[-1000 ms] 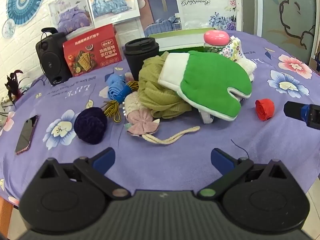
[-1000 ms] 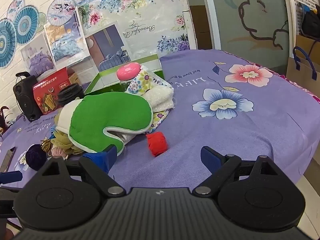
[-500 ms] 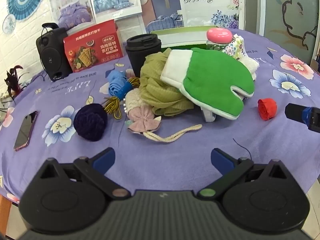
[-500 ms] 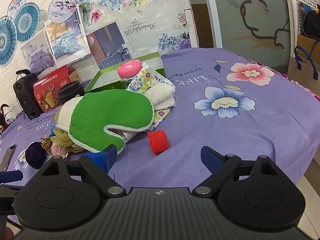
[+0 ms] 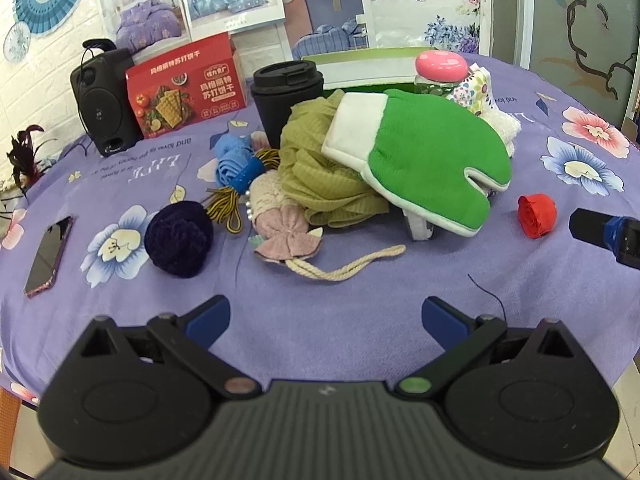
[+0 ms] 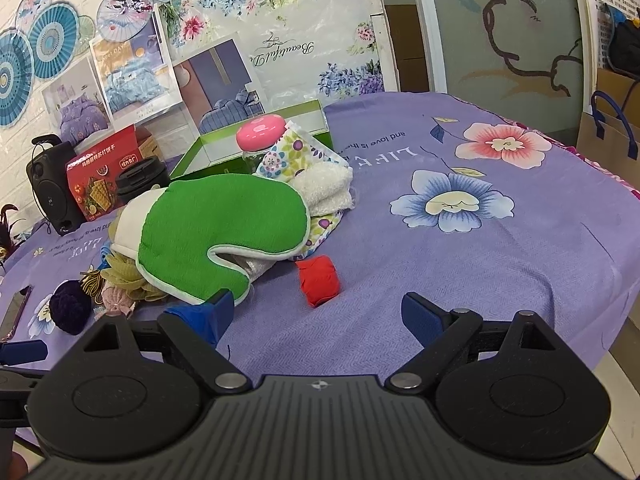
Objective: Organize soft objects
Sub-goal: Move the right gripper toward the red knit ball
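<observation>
Both grippers hover low over the near edge of the purple flowered tablecloth point(image 5: 340, 320). The left gripper point(image 5: 324, 314) has its blue-tipped jaws spread wide with nothing between them; the right gripper point(image 6: 316, 312) is just as wide apart and empty.

Just ahead of the right one lies a small red rolled fabric flower point(image 6: 318, 282), apart from the heap. Ahead of the left one a cream twisted cord point(image 5: 348, 266) trails from a pink fabric bow point(image 5: 286, 240), with a dark purple knitted ball point(image 5: 178, 238) to its left and a dark phone point(image 5: 48, 254) further out.

Behind these, a green mitt with white cuff point(image 5: 432, 160) rests on top of an olive mesh bath pouf point(image 5: 320, 172). A blue rolled cloth point(image 5: 232, 162) sits beside it.

Further back stand a black lidded cup point(image 5: 286, 98), a red biscuit box point(image 5: 186, 86), a black speaker point(image 5: 104, 100) and a green open box point(image 6: 248, 140).
</observation>
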Demonstrator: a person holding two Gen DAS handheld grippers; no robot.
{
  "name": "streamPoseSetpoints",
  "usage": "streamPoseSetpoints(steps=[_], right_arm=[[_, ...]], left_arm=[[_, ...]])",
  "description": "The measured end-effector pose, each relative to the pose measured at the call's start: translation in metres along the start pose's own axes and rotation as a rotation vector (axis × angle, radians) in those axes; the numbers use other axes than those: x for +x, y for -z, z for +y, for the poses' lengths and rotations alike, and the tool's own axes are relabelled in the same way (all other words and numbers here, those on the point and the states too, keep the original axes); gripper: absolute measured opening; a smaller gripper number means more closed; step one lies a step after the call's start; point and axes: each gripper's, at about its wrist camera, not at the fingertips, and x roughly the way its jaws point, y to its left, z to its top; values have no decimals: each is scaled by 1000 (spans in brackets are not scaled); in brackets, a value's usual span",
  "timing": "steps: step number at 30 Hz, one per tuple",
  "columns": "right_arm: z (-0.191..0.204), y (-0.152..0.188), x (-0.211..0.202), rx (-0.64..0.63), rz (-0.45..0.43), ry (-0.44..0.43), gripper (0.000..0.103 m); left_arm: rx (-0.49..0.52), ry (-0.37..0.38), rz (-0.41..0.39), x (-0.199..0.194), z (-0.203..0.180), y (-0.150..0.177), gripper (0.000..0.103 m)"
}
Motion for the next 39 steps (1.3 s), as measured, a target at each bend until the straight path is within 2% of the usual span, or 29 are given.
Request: streamPoseSetpoints(steps=[27, 32, 36, 39], right_arm=[[0, -2, 17, -9, 47, 4, 78], [-1, -4, 26, -55, 42, -29, 78], [-3, -9, 48, -80, 68, 5, 78], [-6, -11, 72, -89, 120, 16, 78]], left_arm=[[-8, -6, 47, 19, 5, -6, 101], [-13, -23, 46, 29, 24, -11, 101], [-55, -52, 55, 43, 44, -22, 101], [-76, -66, 61, 54, 58, -31, 101]])
